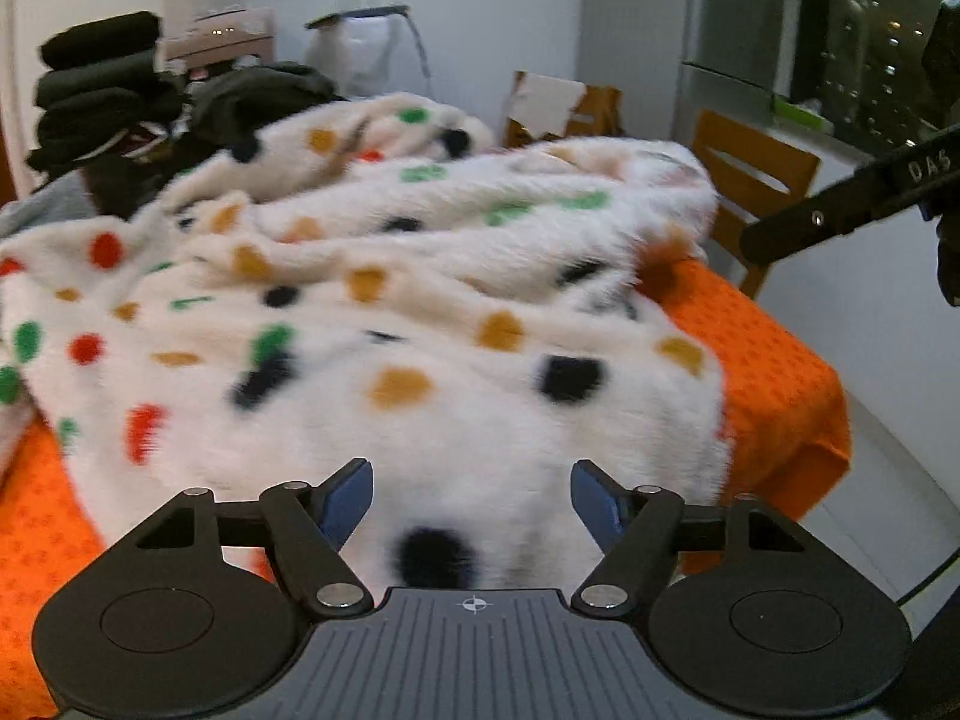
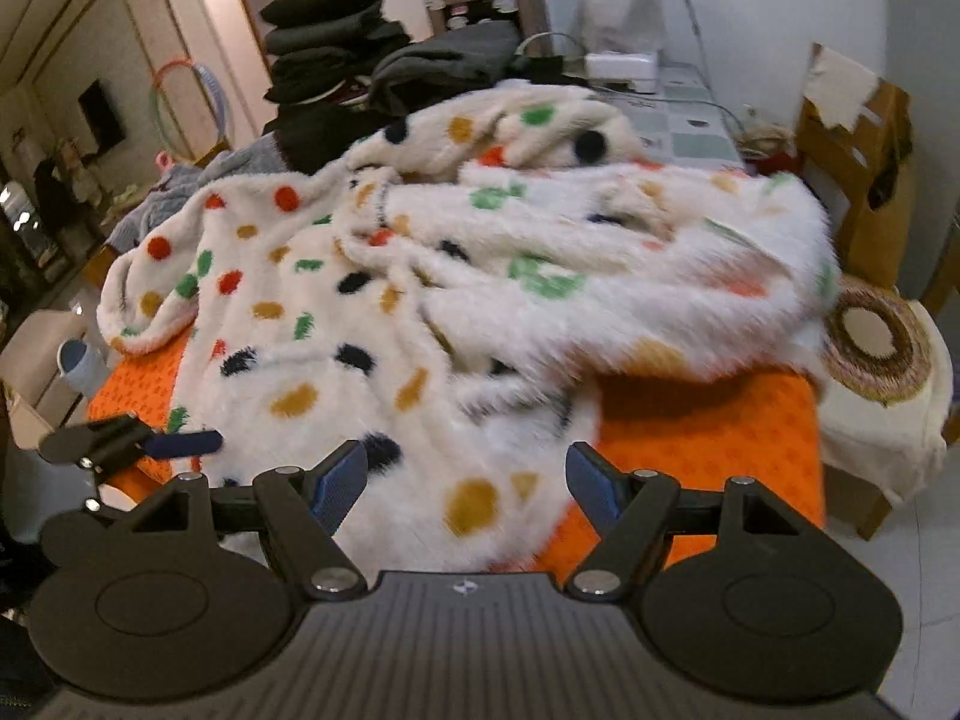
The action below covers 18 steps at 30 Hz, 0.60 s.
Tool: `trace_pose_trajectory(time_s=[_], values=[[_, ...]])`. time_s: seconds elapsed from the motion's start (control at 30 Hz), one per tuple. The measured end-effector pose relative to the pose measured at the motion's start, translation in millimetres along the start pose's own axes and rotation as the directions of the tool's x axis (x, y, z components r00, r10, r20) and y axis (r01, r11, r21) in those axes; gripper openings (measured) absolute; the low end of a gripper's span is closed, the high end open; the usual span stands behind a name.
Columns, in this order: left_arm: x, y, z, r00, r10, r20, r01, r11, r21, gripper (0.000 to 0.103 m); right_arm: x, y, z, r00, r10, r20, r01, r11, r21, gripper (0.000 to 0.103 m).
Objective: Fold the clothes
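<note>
A fleece [image 2: 372, 324], white with coloured dots, lies rumpled across the orange cloth [image 2: 708, 426] that covers the counter, its far half bunched into loose ridges and its near edge hanging over the cloth's front edge. The left gripper [image 1: 471, 495] hovers over the fleece's near edge, jaws wide with nothing between them; the right gripper [image 2: 468, 480] hangs at the fleece's near right corner, equally wide and empty. Behind the fleece stands a stack [image 2: 327, 36] of dark folded clothes, with looser dark garments just beside it. Motion blur smears the fleece's right side. The garment is not yet a tidy fold: it looks mid-arrangement, being either spread flat or gathered over. The next move likely calls for each gripper to pinch a near corner or edge cleanly through the thick pile.
</note>
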<state>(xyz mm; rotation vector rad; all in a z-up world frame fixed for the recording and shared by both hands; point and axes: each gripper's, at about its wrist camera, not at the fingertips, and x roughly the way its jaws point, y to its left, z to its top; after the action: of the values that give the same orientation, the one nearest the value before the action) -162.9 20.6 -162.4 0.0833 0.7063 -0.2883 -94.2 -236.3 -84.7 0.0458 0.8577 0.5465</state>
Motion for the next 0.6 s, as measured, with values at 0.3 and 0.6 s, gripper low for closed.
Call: trace_pose_trajectory(time_s=[0.3, 0.6], values=[[53.1, -64.1, 1.3, 0.999, 0.033, 0.001, -0.032, 0.98, 0.198, 0.095, -28.4, -31.4, -28.3, 0.998, -0.069, 0.003, 0.068, 0.995, 0.079, 0.079], [38.3, -37.3, 7.6, 0.998, 0.063, 0.004, -0.063, 0.99, 0.123, 0.024, -39.1, -53.3, -47.1, 0.994, -0.105, -0.003, 0.104, 0.983, 0.15, 0.079]])
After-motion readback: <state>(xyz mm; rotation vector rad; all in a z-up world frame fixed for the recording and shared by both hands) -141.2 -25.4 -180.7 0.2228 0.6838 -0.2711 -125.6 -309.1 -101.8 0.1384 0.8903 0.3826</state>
